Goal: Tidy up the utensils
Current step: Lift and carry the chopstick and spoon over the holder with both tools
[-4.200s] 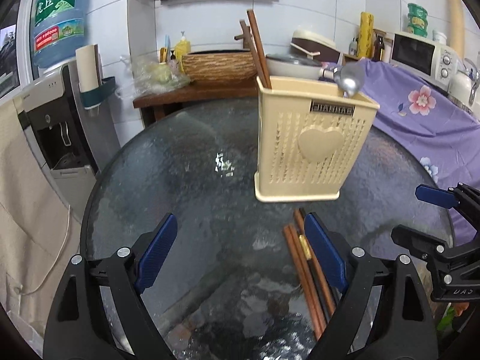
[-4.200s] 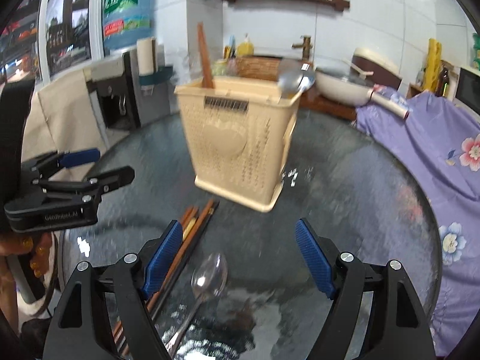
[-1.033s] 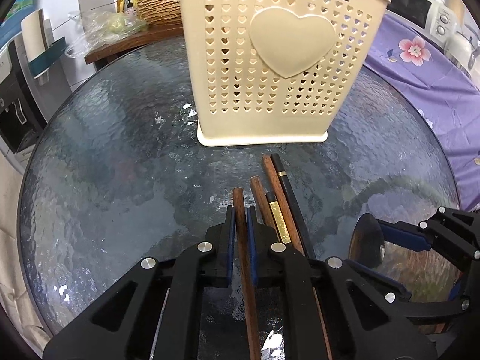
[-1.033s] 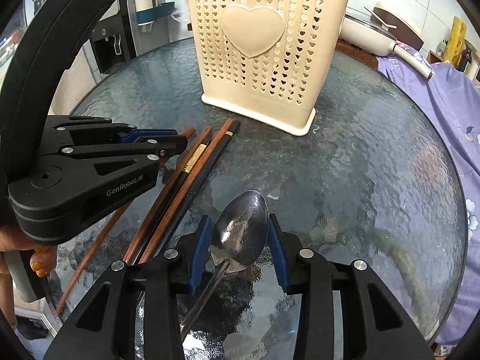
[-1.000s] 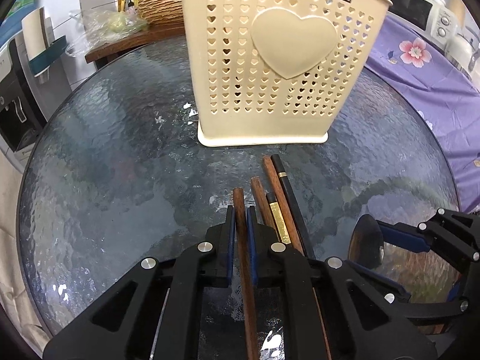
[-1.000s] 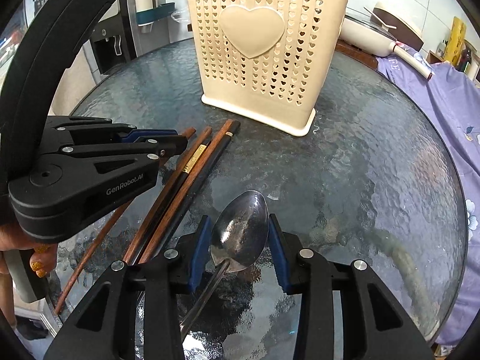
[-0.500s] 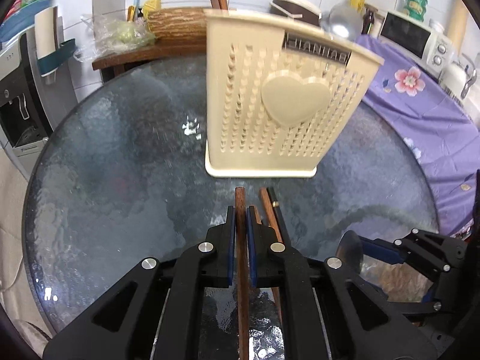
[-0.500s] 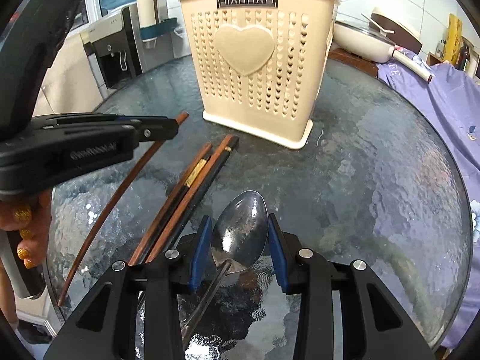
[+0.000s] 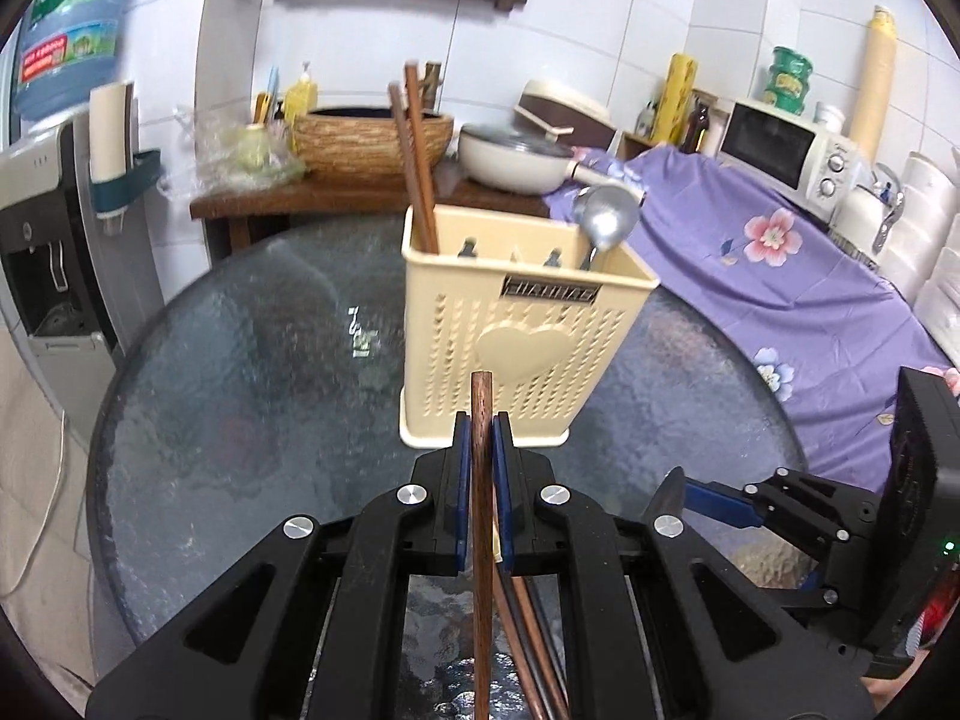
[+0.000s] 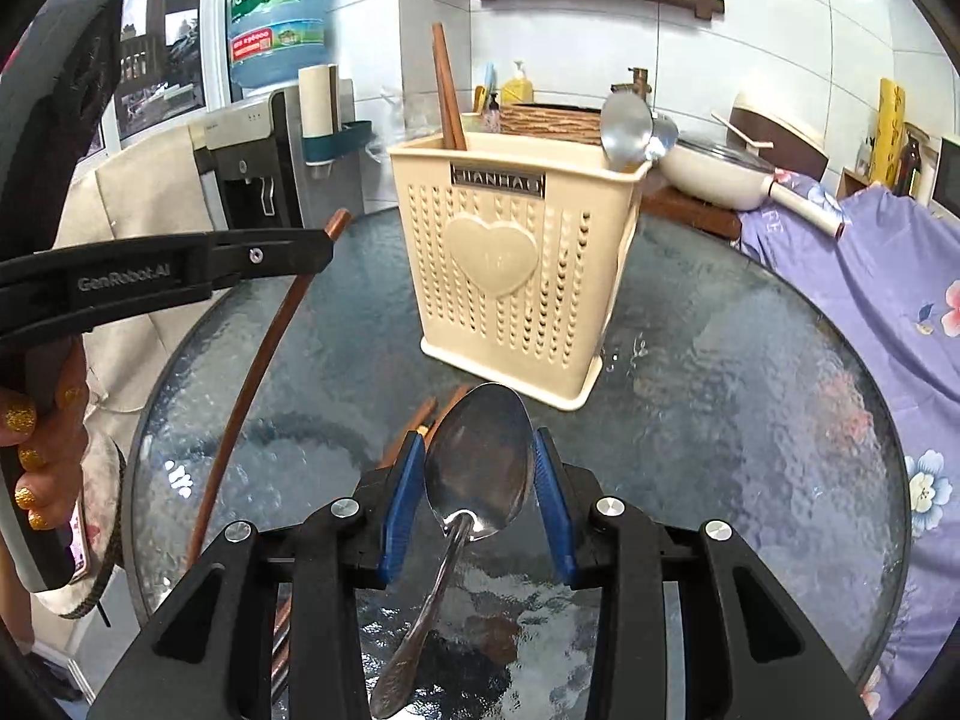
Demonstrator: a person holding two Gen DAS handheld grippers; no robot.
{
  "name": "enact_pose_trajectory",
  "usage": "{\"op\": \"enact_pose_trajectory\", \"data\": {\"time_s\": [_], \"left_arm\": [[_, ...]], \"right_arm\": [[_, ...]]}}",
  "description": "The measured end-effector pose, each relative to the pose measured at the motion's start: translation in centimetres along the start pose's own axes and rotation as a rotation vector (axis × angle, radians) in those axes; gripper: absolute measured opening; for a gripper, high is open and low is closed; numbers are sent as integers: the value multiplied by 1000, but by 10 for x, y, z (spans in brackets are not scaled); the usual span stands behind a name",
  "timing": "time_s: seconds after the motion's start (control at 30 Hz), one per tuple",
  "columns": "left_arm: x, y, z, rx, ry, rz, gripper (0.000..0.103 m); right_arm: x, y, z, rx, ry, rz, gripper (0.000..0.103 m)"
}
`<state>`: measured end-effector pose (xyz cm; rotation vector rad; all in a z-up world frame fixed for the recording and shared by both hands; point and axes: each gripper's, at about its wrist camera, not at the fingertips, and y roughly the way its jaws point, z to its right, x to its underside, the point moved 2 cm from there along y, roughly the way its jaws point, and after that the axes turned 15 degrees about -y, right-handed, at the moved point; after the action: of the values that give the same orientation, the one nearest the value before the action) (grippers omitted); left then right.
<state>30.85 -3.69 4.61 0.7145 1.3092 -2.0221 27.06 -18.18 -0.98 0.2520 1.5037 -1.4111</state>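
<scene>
While each claw pinches one utensil, left claw (image 9: 478,468) one chopstick (image 9: 481,540), right claw (image 10: 473,483) one spoon (image 10: 477,468).

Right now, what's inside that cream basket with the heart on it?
Two brown chopsticks stand in the utensil basket at one end, a metal spoon at the other. Their lower ends are hidden behind its wall.

The right tool (image 10: 474,480) clamps a shiny metal spoon (image 10: 477,474) above the round glass worktop (image 10: 720,396), before the cream perforated plastic holder (image 10: 510,264).
</scene>
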Motion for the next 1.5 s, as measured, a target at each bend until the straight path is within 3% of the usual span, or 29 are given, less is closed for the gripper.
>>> {"op": "enact_pose_trajectory", "data": {"time_s": [0.7, 1.5], "left_arm": [[-36, -59, 24, 56, 48, 146, 8], [-74, -80, 46, 77, 84, 237, 8]], "right_arm": [[-31, -31, 6, 2, -22, 82, 35], [-74, -50, 33, 4, -2, 141, 35]]}}
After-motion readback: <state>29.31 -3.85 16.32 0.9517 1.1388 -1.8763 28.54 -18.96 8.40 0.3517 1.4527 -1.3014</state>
